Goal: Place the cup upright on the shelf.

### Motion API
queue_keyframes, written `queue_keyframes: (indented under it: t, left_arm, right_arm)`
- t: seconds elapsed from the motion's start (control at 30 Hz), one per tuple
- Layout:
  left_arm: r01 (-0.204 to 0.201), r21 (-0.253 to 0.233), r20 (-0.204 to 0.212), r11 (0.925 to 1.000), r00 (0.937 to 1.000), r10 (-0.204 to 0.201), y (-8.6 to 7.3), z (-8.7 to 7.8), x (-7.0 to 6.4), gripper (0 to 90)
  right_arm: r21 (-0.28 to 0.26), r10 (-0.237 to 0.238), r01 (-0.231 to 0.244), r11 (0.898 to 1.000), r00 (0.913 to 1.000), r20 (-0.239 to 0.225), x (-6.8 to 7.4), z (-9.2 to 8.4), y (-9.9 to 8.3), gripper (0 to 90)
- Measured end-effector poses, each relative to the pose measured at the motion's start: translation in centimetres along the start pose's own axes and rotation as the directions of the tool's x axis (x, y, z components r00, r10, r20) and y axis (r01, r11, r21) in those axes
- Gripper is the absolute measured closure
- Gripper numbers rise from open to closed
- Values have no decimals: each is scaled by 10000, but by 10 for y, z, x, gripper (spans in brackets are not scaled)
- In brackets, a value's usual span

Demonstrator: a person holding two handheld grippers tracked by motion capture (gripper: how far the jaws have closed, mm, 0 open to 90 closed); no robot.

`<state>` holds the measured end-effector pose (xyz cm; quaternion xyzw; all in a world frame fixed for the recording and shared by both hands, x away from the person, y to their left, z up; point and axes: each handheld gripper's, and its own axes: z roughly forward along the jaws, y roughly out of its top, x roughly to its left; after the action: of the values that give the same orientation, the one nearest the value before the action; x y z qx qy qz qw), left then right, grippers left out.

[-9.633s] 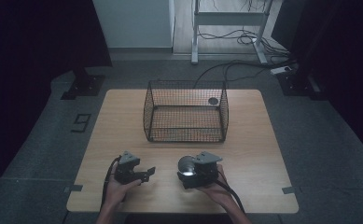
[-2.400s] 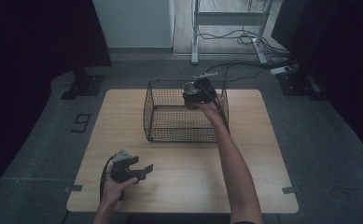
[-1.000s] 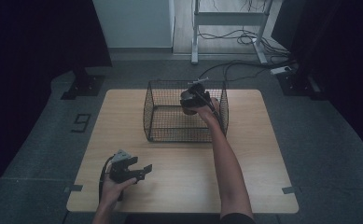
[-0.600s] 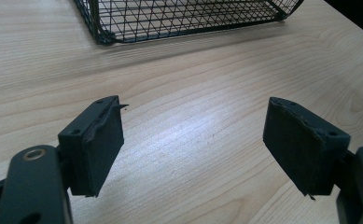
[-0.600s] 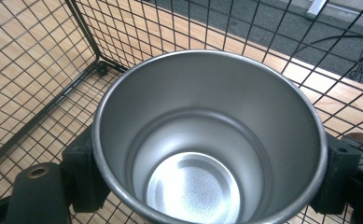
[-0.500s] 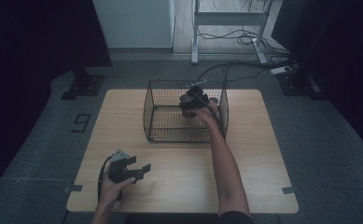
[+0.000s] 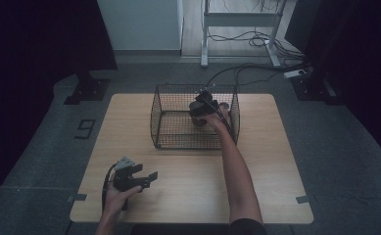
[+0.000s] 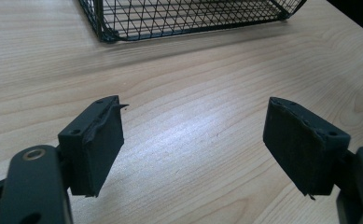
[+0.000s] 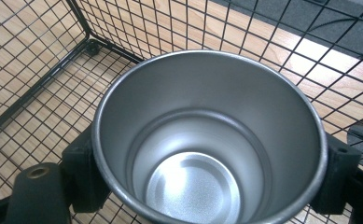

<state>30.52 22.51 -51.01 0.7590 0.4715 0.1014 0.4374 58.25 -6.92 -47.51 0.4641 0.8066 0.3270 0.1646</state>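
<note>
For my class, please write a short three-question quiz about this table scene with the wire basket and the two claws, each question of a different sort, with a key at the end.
1. True or false: the left claw is shut on a cup.
2. Multiple choice: where is the metal cup? A) lying on the floor B) held by the right claw inside the wire basket C) standing beside the left claw
3. Fill in: in the left gripper view, the surface under the open jaws is a bare wooden ____.

Key: 1. False; its jaws are wide apart with nothing between them. 2. B. 3. table.
</note>
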Motion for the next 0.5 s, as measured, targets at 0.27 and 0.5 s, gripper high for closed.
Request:
queue_keyframes:
  t: [0.27, 0.5]
  left_arm:
    - [11, -1, -5, 10000, 10000, -11, 0, 0, 1, 204]
    - [7, -8, -2, 10000, 10000, -7, 0, 0, 1, 204]
  right_arm:
    - [225, -61, 62, 9997, 10000, -52, 2, 6, 0, 184]
    - [332, 83, -79, 9994, 9999, -112, 0, 9, 0, 184]
